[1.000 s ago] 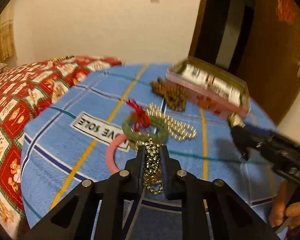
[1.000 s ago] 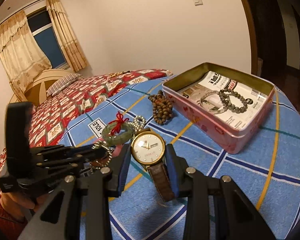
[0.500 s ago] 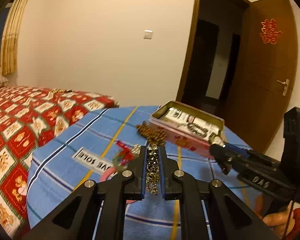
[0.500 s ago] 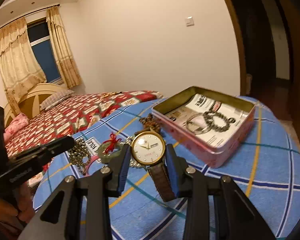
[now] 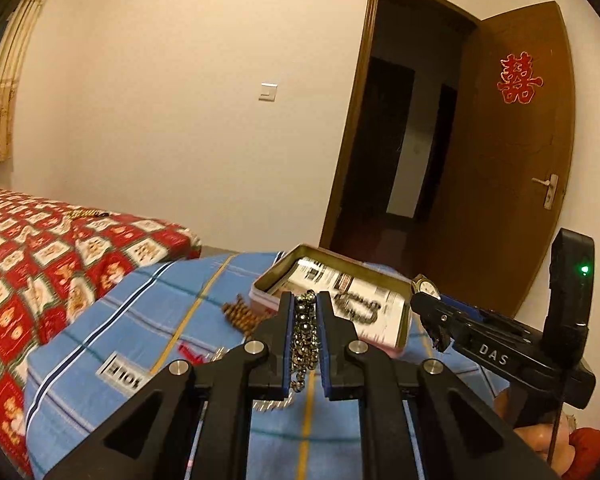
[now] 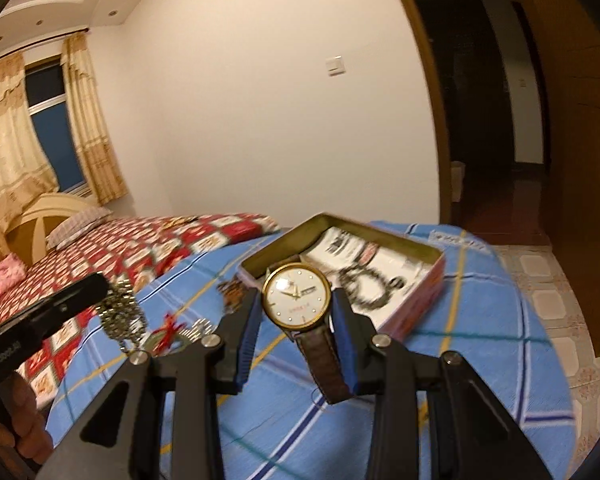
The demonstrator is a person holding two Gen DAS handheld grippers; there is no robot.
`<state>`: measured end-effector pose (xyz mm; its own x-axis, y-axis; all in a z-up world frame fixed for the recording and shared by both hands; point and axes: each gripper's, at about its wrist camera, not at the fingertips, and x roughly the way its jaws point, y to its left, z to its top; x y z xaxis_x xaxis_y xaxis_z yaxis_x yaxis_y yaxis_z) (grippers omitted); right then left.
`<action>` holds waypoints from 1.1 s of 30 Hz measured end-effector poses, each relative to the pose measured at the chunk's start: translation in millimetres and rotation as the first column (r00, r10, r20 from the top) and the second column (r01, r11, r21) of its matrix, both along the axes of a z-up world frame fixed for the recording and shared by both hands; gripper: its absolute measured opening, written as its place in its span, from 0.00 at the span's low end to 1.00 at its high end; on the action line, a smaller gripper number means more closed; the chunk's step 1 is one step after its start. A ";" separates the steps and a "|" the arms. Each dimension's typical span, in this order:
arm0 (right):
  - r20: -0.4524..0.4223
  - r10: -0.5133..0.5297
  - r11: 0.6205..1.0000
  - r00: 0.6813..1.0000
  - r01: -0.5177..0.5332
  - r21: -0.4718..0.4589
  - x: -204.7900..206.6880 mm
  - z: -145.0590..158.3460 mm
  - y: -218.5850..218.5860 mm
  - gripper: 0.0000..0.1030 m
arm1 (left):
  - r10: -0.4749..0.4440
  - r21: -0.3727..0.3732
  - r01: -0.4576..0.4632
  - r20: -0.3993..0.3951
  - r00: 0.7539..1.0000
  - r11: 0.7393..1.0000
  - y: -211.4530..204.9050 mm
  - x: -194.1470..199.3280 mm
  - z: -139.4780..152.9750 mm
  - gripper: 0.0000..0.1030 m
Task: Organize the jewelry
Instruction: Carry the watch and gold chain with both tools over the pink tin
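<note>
Beads already in the tin (image 6: 428, 280) — left gripper (image 5: 305, 312) clamps a chain (image 5: 305, 340), right gripper (image 6: 296, 316) a watch (image 6: 297, 295), more jewelry beside it.

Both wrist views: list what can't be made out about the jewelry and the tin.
- Bead chain, left wrist view: its length is hidden between the left gripper fingers.
- Tin contents, both views: motion blur smears the dark bracelet and the printed paper.
- Watch strap, right wrist view: its far half is hidden behind the dial, held in the right gripper.
- Red-tied piece: blurred, partly behind the gripper.
</note>
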<state>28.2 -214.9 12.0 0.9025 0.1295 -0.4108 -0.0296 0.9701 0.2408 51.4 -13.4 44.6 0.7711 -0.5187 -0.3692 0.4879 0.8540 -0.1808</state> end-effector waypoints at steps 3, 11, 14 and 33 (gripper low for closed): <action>0.012 -0.039 0.999 0.999 0.039 -0.002 8.8 5.0 -13.6 0.37 | -0.008 0.000 0.008 0.005 1.000 1.000 -12.4 12.5 1.8 0.10; 0.015 -0.121 0.992 0.993 0.120 0.047 41.4 4.7 -40.8 0.37 | -0.030 -0.030 0.030 0.009 1.000 0.999 -50.0 43.7 1.7 0.10; 0.012 -0.129 0.990 0.992 0.128 0.056 50.7 3.3 -45.0 0.37 | -0.038 -0.048 0.038 0.001 0.999 0.998 -64.1 56.8 0.1 0.10; -0.142 -0.146 0.989 0.979 0.145 -0.015 100.6 -29.7 -63.7 0.37 | 0.010 0.069 0.004 -0.191 0.982 0.998 -128.0 120.2 -57.5 0.10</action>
